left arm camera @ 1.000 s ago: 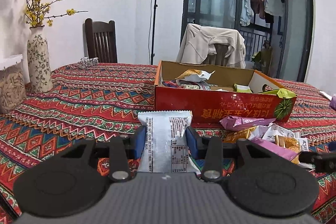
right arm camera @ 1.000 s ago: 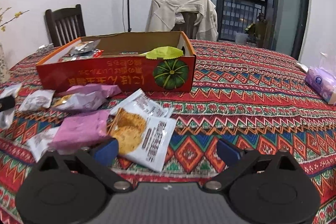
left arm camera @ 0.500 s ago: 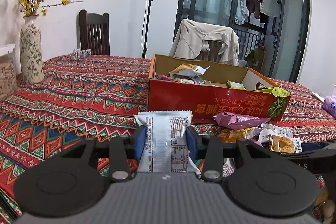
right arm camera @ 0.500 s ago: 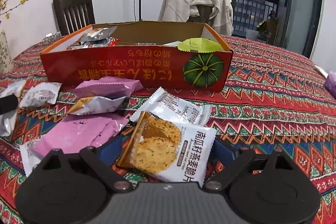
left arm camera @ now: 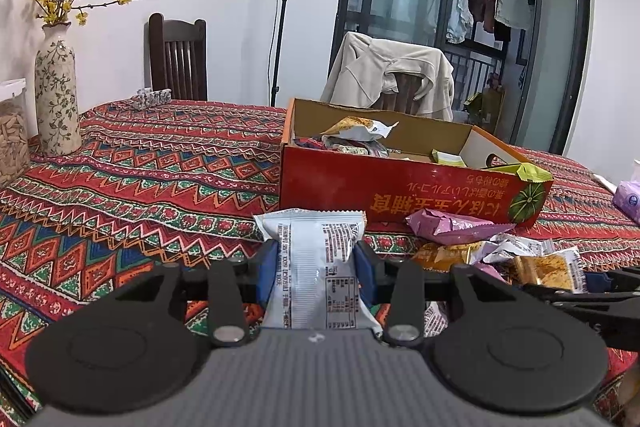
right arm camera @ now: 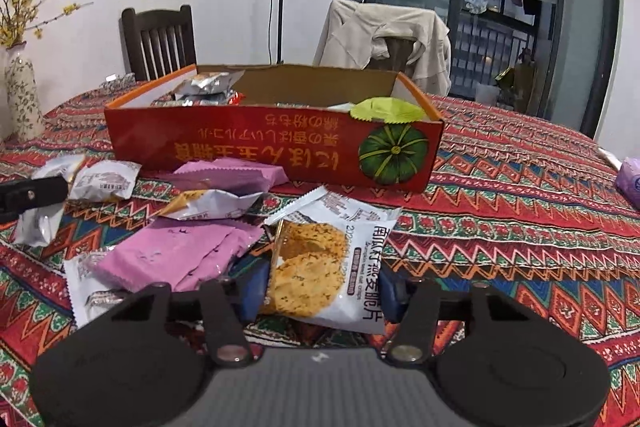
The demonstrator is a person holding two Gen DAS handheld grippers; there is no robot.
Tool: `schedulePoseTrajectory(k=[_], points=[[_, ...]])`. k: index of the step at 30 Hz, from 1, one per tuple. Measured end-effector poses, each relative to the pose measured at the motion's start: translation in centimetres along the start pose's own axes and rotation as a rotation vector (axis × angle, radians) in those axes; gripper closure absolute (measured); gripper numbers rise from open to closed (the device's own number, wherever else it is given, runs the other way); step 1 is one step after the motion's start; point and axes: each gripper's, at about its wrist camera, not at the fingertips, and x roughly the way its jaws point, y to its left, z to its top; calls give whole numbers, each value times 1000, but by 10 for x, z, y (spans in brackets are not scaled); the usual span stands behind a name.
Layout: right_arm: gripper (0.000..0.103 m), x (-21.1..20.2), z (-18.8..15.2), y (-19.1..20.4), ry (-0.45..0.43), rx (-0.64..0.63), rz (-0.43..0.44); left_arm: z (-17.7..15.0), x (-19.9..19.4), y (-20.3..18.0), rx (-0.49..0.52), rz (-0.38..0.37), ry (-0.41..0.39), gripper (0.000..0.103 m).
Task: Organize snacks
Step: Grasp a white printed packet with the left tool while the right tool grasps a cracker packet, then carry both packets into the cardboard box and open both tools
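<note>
Left tool [left arm camera: 316, 269]: blue pads closed against both sides of a pale blue-white snack packet [left arm camera: 315, 267], holding it upright.
Right tool [right arm camera: 322, 287]: pads pressed on a cracker packet [right arm camera: 326, 271] with round golden crackers printed on it; the packet tilts, its far edge among the loose snacks.
Red box [right arm camera: 276, 151]: open cardboard box with a green pumpkin picture, standing beyond both tools on the patterned tabletop [right arm camera: 520, 195]; several packets lie inside, and a yellow-green packet [right arm camera: 386, 109] rests on its near right rim.
Loose snacks: pink packets [right arm camera: 176, 259] just in front of the box and left of the cracker packet; silver-white packets [right arm camera: 106, 181] near the box's front left corner.
Vase [left arm camera: 56, 89]: flowered, with yellow blossoms, well to the left of the box.
Chairs: a dark wooden chair [left arm camera: 178, 59] and one draped with a beige jacket [left arm camera: 390, 81], behind the box.
</note>
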Motion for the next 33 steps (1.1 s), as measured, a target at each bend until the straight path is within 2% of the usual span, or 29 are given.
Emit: schedulePoseTrajectory(k=[10, 18, 29, 33], points=[[49, -25, -1, -13, -69, 24, -14, -1, -2, -5, 29, 9, -12, 61], [49, -41, 11, -19, -133, 23, -11, 7, -21, -21, 78, 1, -70, 61], [48, -46, 46, -22, -227, 37, 5, 55, -39, -59, 140, -76, -175, 61], [48, -47, 64, -22, -258, 27, 7, 78, -32, -71, 141, -97, -178, 61]])
